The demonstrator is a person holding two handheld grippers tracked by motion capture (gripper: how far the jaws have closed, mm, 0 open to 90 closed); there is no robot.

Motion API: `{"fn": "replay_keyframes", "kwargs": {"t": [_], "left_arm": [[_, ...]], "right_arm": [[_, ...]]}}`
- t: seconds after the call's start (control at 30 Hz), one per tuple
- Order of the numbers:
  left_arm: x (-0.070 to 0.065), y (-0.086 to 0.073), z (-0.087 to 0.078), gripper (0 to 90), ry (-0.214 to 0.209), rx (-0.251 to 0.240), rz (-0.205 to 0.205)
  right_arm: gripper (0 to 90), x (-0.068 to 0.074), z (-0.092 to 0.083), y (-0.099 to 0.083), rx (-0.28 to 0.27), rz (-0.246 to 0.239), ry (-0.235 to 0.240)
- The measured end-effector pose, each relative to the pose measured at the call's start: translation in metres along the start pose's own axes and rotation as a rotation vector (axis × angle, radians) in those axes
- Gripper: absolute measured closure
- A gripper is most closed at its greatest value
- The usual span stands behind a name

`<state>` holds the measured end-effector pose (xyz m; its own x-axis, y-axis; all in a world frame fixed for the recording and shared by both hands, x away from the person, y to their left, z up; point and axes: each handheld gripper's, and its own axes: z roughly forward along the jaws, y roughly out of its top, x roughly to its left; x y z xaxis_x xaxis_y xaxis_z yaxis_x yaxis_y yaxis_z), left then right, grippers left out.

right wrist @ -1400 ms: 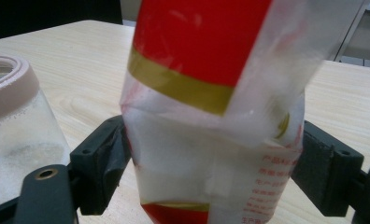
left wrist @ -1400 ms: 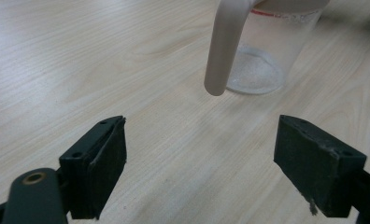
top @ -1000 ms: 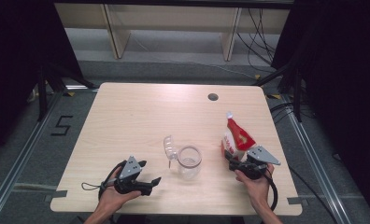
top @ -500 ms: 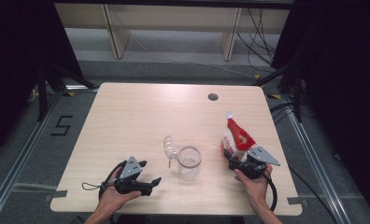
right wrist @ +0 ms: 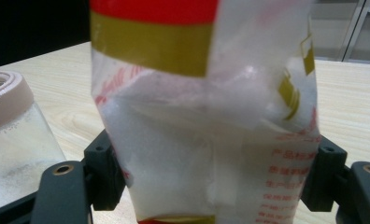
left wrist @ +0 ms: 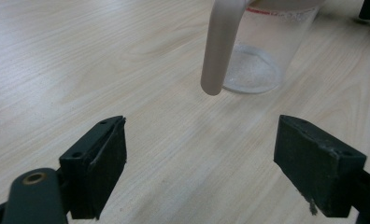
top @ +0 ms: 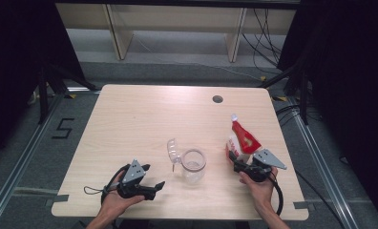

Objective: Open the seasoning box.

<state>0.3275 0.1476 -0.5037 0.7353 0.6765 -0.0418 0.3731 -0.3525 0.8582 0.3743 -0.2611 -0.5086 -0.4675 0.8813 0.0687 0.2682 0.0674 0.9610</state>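
A red and white pouch of white grains stands upright at the table's right front. My right gripper reaches it from the near side. In the right gripper view the pouch sits between the two jaws. The jaws have just been closing and both pads touch its sides. A clear plastic jug with an open lid flap stands at the front middle. My left gripper lies low at the left front. It is open, and its empty jaws point at the jug and its handle.
The wooden table has a round cable hole near its back right. Both hands rest close to the front edge. Pale shelving stands on the floor beyond the table, and dark curtains hang on either side.
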Motion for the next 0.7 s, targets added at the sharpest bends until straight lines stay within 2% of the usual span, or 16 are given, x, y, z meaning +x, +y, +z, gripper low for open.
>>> {"fn": "replay_keyframes", "kwargs": {"t": [0.03,0.13,0.23,0.3,0.33,0.37,0.4,0.43,0.5,0.53,0.57,0.63,0.7], "left_arm": [[-0.0015,-0.0006,0.0004,16.8,-0.002,0.0,-0.027],[-0.001,-0.0004,0.0001,16.8,-0.002,-0.001,-0.02],[-0.0002,-0.0001,-0.0003,16.8,0.002,0.0,-0.007],[-0.001,0.0,0.0001,16.8,0.005,-0.001,-0.017],[-0.0011,0.0001,-0.0002,16.8,0.001,0.004,-0.021],[-0.0014,0.0001,0.0001,16.8,0.0,0.004,-0.026],[-0.0015,0.0002,0.0001,16.8,0.001,0.004,-0.028],[0.0002,0.0008,-0.0003,16.8,0.0,0.005,0.002],[0.0002,0.0008,-0.0005,16.8,0.0,0.004,-0.001],[0.0003,0.001,-0.0007,16.9,0.0,0.004,-0.001],[0.0005,0.0013,-0.0011,16.9,0.001,0.003,-0.001],[0.0009,0.0019,-0.0015,16.9,0.002,0.002,0.0],[0.0004,0.0019,-0.0017,16.9,0.006,-0.001,-0.005]], "right_arm": [[26.8,-0.0022,0.0019,-0.0006,-0.029,-0.026,-0.008],[26.6,-0.0007,0.0004,0.0,-0.002,-0.007,-0.009],[27.1,-0.0015,0.0016,-0.0002,-0.015,-0.013,-0.006],[28.2,-0.0021,0.0028,-0.0003,-0.04,-0.022,-0.008],[29.2,-0.0016,0.0014,0.0001,-0.01,-0.015,-0.006],[30.1,-0.0027,0.0015,0.0003,-0.023,-0.033,-0.013],[30.9,-0.0028,0.0013,0.0005,-0.021,-0.029,-0.014],[31.4,-0.0036,0.0013,0.0005,-0.022,-0.035,-0.014],[32.3,-0.0045,0.0013,0.0007,-0.023,-0.028,0.003],[32.8,-0.0036,0.0004,0.001,-0.004,-0.012,-0.006],[33.4,-0.0049,0.0006,0.001,-0.019,-0.031,-0.011],[34.4,-0.0049,0.0014,0.001,-0.033,-0.038,-0.003],[35.0,-0.006,0.0004,0.0019,-0.017,-0.043,0.003]]}}
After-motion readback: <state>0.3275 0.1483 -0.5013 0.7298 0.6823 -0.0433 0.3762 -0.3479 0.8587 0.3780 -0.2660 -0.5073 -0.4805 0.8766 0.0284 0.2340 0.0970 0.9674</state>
